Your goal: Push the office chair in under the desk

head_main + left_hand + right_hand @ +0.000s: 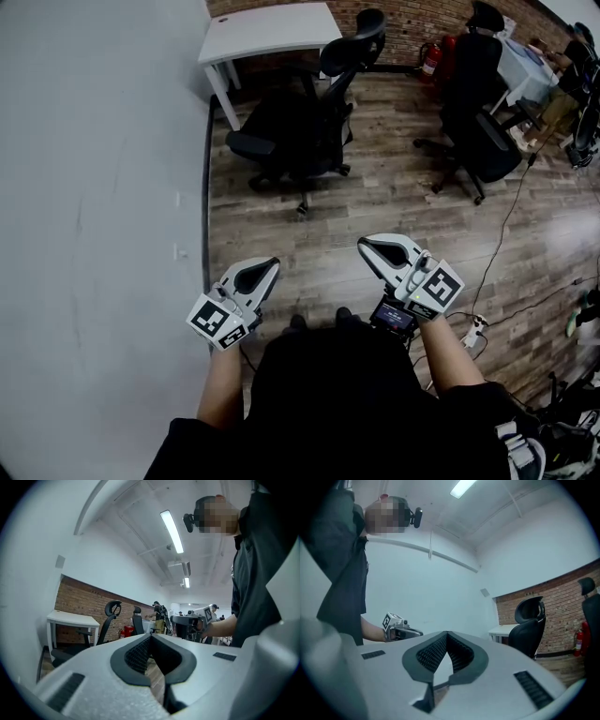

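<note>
Office: desk (272,33), office chair (305,117), brick wall (412,19).

Wood-plank floor (394,211), black office chair (298,131) standing beside white desk (267,33), second black chair (473,112), power strip (475,329)

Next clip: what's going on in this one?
A person stands on the wooden floor with a gripper in each hand. The left gripper and the right gripper are both shut with nothing between their jaws, and are held out in front of the body. The black office chair stands further ahead, pulled out from the white desk near the brick wall. Neither gripper touches the chair, so the push has not begun.
</note>
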Available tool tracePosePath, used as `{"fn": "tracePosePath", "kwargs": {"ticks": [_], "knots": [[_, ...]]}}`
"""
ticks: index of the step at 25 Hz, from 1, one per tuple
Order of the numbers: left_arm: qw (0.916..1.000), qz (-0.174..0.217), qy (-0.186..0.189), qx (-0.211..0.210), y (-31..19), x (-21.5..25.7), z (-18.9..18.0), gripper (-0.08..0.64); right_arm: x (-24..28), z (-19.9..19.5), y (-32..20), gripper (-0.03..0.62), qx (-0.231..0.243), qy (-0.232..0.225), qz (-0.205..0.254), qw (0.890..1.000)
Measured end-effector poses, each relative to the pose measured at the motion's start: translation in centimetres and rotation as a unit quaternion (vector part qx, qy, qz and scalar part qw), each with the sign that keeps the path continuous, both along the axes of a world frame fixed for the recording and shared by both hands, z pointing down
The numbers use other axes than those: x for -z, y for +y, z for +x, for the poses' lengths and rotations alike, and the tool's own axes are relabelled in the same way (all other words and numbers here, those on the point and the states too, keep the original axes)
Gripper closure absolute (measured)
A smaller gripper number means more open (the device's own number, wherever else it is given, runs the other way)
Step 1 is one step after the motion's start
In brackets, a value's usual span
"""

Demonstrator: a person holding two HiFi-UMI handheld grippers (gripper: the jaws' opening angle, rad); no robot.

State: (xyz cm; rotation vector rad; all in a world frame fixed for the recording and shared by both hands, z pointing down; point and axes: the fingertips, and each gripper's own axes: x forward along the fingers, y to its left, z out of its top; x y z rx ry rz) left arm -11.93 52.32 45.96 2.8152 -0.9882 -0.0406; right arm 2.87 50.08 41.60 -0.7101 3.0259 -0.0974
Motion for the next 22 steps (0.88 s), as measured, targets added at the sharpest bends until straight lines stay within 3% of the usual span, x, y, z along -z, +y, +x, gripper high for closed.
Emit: {"fn": "tracePosePath", "kwargs": {"ticks": [4,11,19,22], "knots": [[1.0,-0.004,-0.001,-0.002,0.4,0.0,0.3,0.545,0.3,0.3,0.2,0.586,0.006,-0.003,0.001,1.0],[0.9999,-0.011,-0.005,-0.006,0.7,-0.4,1.3,0.545,-1.5,1.0,0.7,0.586,0.009,0.032,-0.016,0.999],[0.9999,-0.003,0.001,-0.014,1.0,0.5,2.6,0.545,-1.0,1.4,1.0,0.586,0.021,0.015,-0.003,1.0],[0.9998,-0.005,-0.003,-0.017,1.1,0.5,3.1,0.545,-1.9,2.1,0.8,0.586,0.014,0.04,-0.014,0.999]]}}
